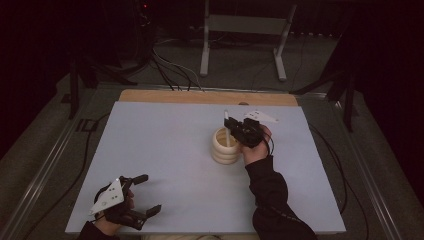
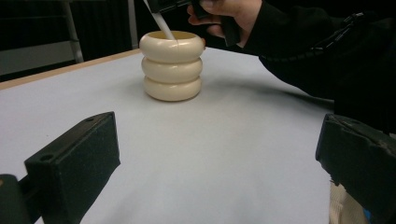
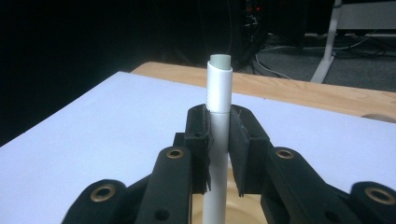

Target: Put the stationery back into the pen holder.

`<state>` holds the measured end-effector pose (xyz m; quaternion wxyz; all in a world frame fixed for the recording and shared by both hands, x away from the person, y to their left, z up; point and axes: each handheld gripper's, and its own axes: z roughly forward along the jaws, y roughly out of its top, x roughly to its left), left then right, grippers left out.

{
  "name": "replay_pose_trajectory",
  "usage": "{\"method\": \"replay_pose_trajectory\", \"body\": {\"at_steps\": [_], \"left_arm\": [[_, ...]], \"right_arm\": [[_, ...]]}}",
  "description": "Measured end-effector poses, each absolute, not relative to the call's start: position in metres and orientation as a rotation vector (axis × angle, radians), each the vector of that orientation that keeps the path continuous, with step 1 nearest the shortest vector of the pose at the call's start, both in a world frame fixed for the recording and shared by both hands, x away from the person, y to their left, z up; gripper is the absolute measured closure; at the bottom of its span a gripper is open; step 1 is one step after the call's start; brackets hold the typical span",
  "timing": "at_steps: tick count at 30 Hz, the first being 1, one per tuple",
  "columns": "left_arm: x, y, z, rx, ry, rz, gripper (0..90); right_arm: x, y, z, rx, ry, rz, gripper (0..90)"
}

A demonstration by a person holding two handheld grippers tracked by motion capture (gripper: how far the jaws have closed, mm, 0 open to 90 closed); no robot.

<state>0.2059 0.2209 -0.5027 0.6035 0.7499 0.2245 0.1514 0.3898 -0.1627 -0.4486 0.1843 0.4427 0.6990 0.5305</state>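
Right gripper (image 1: 235, 128) stands right of the middle of the worktop (image 1: 165, 150), its jaws closed tight on a white tube (image 3: 218, 140) — the pads press on it from both sides. The tube is upright with a slight tilt, and its lower end goes down into the open top of a cream ribbed holder (image 1: 225, 146), three rounded rings one on another. The holder stands on the worktop, just left of the right hand (image 1: 256, 147). Left gripper (image 1: 143, 195) rests at the near left corner, well apart from the holder — its jaws are wide open and hold nothing.
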Motion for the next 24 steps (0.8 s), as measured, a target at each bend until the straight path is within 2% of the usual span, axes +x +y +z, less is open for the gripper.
{"method": "replay_pose_trajectory", "body": {"at_steps": [13,19,23,24], "left_arm": [[0.206,0.221,-0.503,1.738,0.522,0.35,0.2],[0.206,0.221,-0.503,1.737,0.521,0.349,0.2],[0.206,0.221,-0.503,1.735,0.522,0.348,0.2],[0.206,0.221,-0.503,1.735,0.522,0.348,0.2]], "right_arm": [[0.389,-0.166,-0.45,1.288,2.031,1.459,77.0],[0.39,-0.166,-0.446,1.305,2.04,1.458,63.8],[0.389,-0.164,-0.44,1.286,2.049,1.463,38.3],[0.389,-0.164,-0.44,1.286,2.049,1.463,38.3]]}}
